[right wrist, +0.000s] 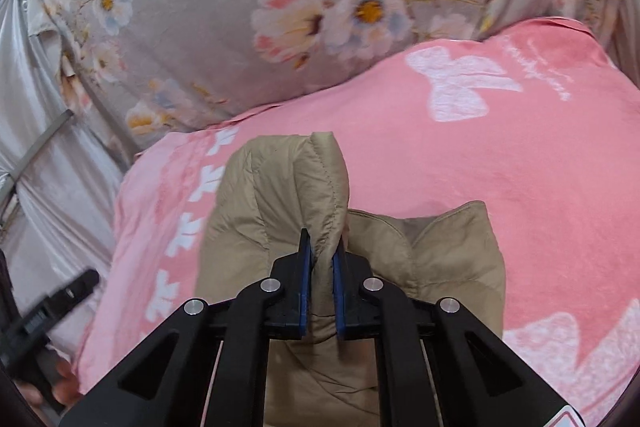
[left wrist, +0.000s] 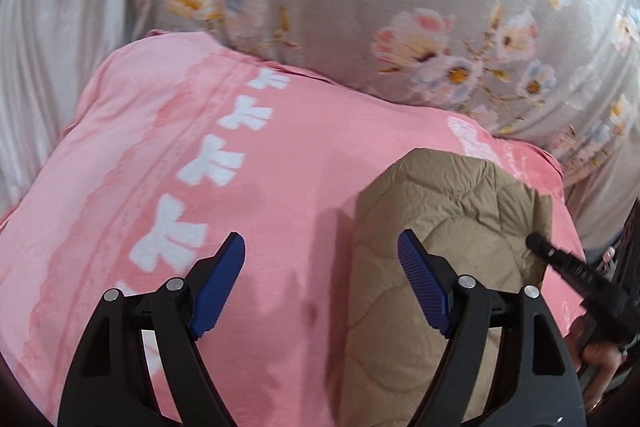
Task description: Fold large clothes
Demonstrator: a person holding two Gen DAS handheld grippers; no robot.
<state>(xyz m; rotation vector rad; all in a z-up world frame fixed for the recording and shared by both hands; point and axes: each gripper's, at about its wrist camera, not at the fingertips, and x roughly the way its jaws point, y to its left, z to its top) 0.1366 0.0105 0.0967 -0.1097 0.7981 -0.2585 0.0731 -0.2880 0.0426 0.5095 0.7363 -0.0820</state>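
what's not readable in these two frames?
- Tan quilted jacket: near end cut off by the bottom edge and the right gripper, right wrist view.
- Script on pink blanket: too blurred to read.
- Left gripper: open, hides the blanket beneath it, left wrist view.

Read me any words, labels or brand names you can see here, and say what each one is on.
Nothing can be read.
Pink blanket: white script beside the big bow print, too blurred to read.
Right gripper, seen from the left wrist camera: faint marking, too blurred.
Tan quilted jacket: no text visible.
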